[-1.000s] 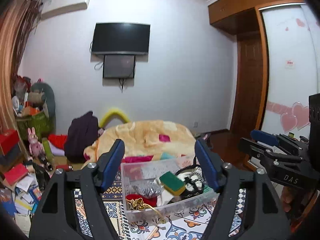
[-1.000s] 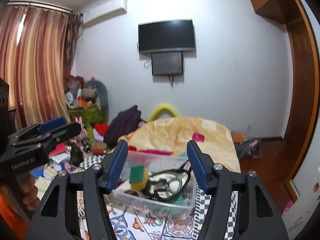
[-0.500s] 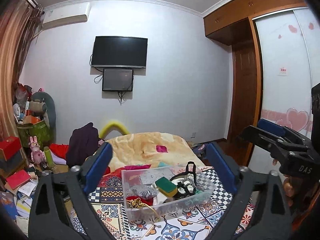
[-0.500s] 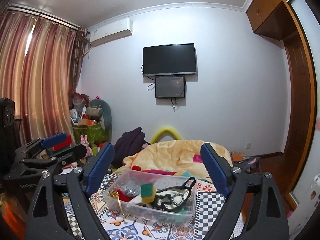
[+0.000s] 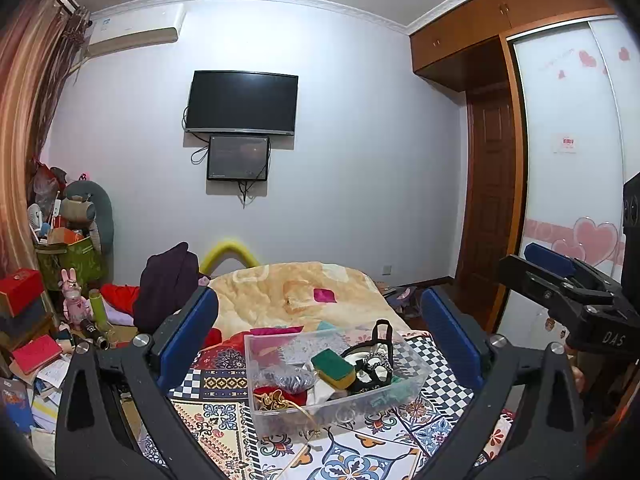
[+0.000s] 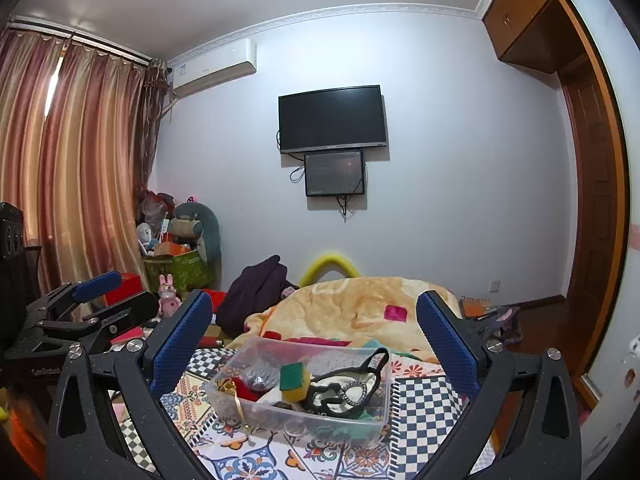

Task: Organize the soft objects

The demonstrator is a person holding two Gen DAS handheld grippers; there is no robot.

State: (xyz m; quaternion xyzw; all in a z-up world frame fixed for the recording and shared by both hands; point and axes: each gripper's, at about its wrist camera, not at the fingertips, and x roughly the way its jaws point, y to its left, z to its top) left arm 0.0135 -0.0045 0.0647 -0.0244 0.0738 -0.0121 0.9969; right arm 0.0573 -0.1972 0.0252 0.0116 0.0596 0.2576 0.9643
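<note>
A clear plastic bin sits on a patterned bedspread. It holds a green and yellow sponge, a black lacy garment, a red cloth, a grey mesh item and a gold chain. My left gripper is open and empty, held back from the bin. My right gripper is open and empty, also back from the bin. Each gripper shows at the edge of the other's view: the right one, the left one.
A peach blanket lies on the bed beyond the bin, with a dark garment and a yellow foam arc. Clutter of books, toys and a green basket fills the left floor. A wardrobe stands at right.
Both grippers opened wider and tilted upward and back, so the bin now sits lower and smaller in both views and more wall and ceiling show.
</note>
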